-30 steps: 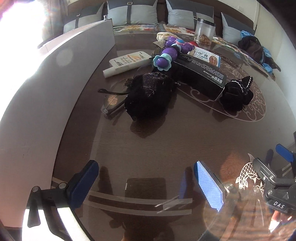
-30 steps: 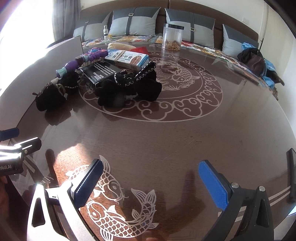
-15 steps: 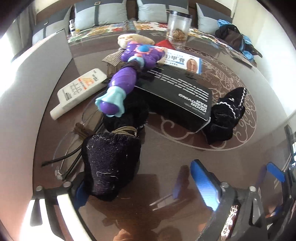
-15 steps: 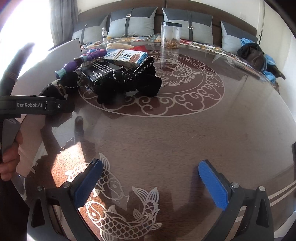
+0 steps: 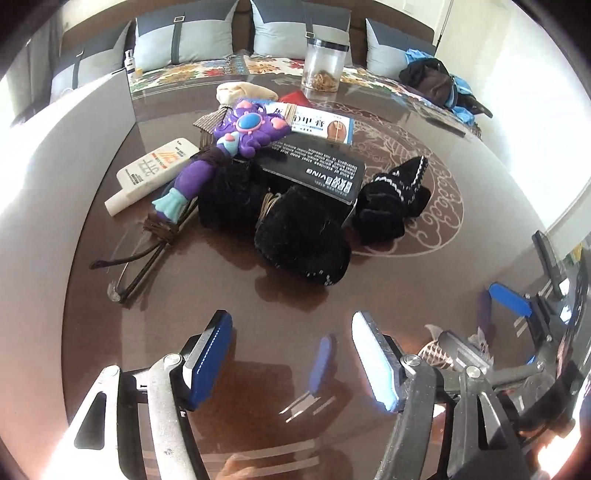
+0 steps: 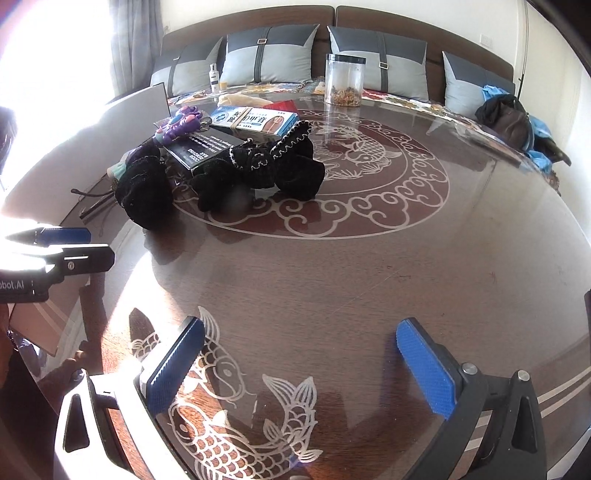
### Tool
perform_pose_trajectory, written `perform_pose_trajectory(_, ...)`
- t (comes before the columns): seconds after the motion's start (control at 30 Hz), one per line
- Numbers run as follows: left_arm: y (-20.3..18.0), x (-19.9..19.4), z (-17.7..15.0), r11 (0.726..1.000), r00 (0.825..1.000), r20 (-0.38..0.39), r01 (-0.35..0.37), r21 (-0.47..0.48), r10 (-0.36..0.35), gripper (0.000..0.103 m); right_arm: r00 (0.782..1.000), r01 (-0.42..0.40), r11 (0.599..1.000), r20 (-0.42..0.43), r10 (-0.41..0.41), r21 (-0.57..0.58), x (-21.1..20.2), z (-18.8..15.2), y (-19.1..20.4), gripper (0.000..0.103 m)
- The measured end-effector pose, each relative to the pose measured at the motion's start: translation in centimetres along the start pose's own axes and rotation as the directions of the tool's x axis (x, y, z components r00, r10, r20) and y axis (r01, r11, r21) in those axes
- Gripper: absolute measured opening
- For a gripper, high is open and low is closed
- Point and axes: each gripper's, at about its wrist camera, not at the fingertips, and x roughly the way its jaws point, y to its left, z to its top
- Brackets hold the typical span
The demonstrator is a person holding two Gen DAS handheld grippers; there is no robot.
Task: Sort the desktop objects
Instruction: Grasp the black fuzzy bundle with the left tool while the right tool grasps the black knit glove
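On the table (image 6: 369, 266), the pile (image 5: 295, 192) sits unsorted — sorting looks barely begun. Left gripper (image 5: 291, 354) closing on nothing; right gripper (image 6: 299, 362) apart — empty.

big round glass-topped table (image 6: 369, 266) w/ white carp & cloud pattern; brown sofa (image 6: 332, 22) behind w/ grey cushions (image 6: 269, 55) (floral throw on seat); curtained window (image 6: 125, 37) at left, strong sunlight.

A round brown glass worktop (image 6: 369, 280) with white fish and cloud patterns carries a pile: black pouches (image 5: 303, 240), a black box (image 5: 314, 173), a white tube (image 5: 155, 166), glasses (image 5: 136, 266), and a clear jar (image 6: 344, 79) behind.
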Motion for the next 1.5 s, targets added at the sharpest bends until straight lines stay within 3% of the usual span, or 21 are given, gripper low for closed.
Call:
perform_pose_trajectory(0.13, -1.2, 0.8, 2.7, 0.995, 0.994, 0.061, -0.087, -0.053, 0.090, 0.095, 1.000, 0.001, 1.000, 0.009, -0.001, 0.002, 0.0, -0.1, 0.0, 0.103)
perform_pose_trajectory(0.27, -1.2, 3.7, 4.3, 0.983, 0.986, 0.015, -0.167, -0.075, 0.168, 0.098, 1.000, 0.002, 1.000, 0.013, -0.002, 0.004, 0.0, -0.2, 0.0, 0.103)
perform_pose_trajectory(0.33, -0.8, 4.7, 3.9, 0.977, 0.979, -0.009, -0.205, -0.066, 0.205, 0.064, 1.000, 0.002, 1.000, 0.013, -0.002, 0.003, 0.0, -0.2, 0.0, 0.103)
perform_pose_trajectory(0.4, -0.9, 3.8, 3.2, 0.983, 0.983, 0.015, -0.183, -0.023, 0.183, 0.034, 1.000, 0.000, 1.000, 0.011, 0.000, 0.001, 0.0, -0.2, -0.1, 0.103)
perform_pose_trajectory(0.43, -0.8, 3.4, 2.7, 0.986, 0.986, 0.000, -0.167, -0.007, 0.167, 0.027, 1.000, -0.004, 1.000, 0.007, 0.004, -0.003, 0.0, -0.2, -0.1, 0.103)
perform_pose_trajectory(0.57, 0.2, 0.8, -0.7, 0.997, 0.995, -0.072, -0.071, 0.018, 0.072, 0.027, 0.997, -0.035, 0.999, -0.075, 0.034, -0.009, 0.0, 0.7, -0.6, 0.103)
perform_pose_trajectory(0.67, 0.7, -0.6, -3.0, 0.994, 0.992, -0.080, -0.100, 0.039, 0.103, 0.035, 0.993, -0.116, 0.992, -0.021, 0.117, 0.041, -1.1, 1.7, -1.6, 0.103)
perform_pose_trajectory(0.73, 1.2, -0.7, -3.5, 0.989, 0.987, -0.072, -0.140, 0.038, 0.143, 0.066, 0.990, -0.143, 0.987, -0.006, 0.143, 0.069, -1.0, 3.2, -2.0, 0.103)
perform_pose_trajectory(0.8, 1.9, -0.9, -3.7, 0.984, 0.983, -0.045, -0.177, 0.010, 0.177, 0.077, 0.985, -0.175, 0.983, -0.003, 0.175, 0.065, -0.3, 5.6, -1.8, 0.103)
perform_pose_trajectory(0.93, 3.3, -0.8, -3.6, 0.990, 0.990, -0.058, -0.131, -0.058, 0.128, 0.077, 0.981, -0.179, 0.973, 0.045, 0.187, -0.144, 0.9, 11.2, 0.5, 0.103)
perform_pose_trajectory(1.03, 3.4, -0.9, -3.4, 0.987, 0.985, -0.079, -0.154, -0.039, 0.150, 0.077, 0.953, -0.302, 0.909, -0.095, 0.287, -0.287, 3.5, 13.0, 2.6, 0.103)
perform_pose_trajectory(1.13, 3.9, -1.5, -3.6, 0.987, 0.984, -0.091, -0.156, -0.048, 0.151, 0.077, 0.881, -0.448, 0.826, -0.324, 0.343, -0.342, 4.5, 11.4, 4.5, 0.088)
perform_pose_trajectory(1.17, 4.1, -1.7, -3.6, 0.988, 0.986, -0.089, -0.147, -0.051, 0.142, 0.077, 0.856, -0.490, 0.798, -0.369, 0.363, -0.351, 3.8, 10.5, 4.8, 0.081)
perform_pose_trajectory(1.2, 4.3, -1.8, -3.6, 0.989, 0.987, -0.086, -0.142, -0.049, 0.138, 0.077, 0.838, -0.519, 0.777, -0.392, 0.380, -0.357, 2.8, 9.7, 4.9, 0.081)
perform_pose_trajectory(1.23, 4.3, -1.9, -3.5, 0.989, 0.987, -0.084, -0.142, -0.041, 0.138, 0.077, 0.832, -0.530, 0.765, -0.397, 0.387, -0.365, 1.9, 9.0, 4.9, 0.081)
perform_pose_trajectory(1.27, 4.3, -1.9, -3.5, 0.989, 0.986, -0.083, -0.146, -0.030, 0.143, 0.077, 0.840, -0.520, 0.765, -0.389, 0.378, -0.381, 1.0, 8.5, 4.9, 0.083)
perform_pose_trajectory(1.33, 4.1, -1.5, -3.4, 0.987, 0.983, -0.088, -0.163, -0.016, 0.161, 0.077, 0.883, -0.448, 0.782, -0.349, 0.313, -0.433, 0.4, 8.4, 4.9, 0.084)
perform_pose_trajectory(1.4, 4.1, -0.9, -3.3, 0.984, 0.980, -0.098, -0.177, -0.019, 0.174, 0.077, 0.920, -0.367, 0.825, -0.302, 0.252, -0.429, 0.9, 9.5, 4.8, 0.092)
perform_pose_trajectory(1.43, 4.2, -0.7, -3.3, 0.983, 0.979, -0.099, -0.179, -0.028, 0.176, 0.077, 0.929, -0.331, 0.865, -0.290, 0.230, -0.378, 1.8, 10.3, 4.5, 0.092)
perform_pose_trajectory(1.5, 4.3, -0.7, -3.3, 0.982, 0.981, -0.080, -0.180, -0.048, 0.176, 0.076, 0.923, -0.286, 0.938, -0.319, 0.215, -0.195, 4.3, 11.9, 3.3, 0.092)
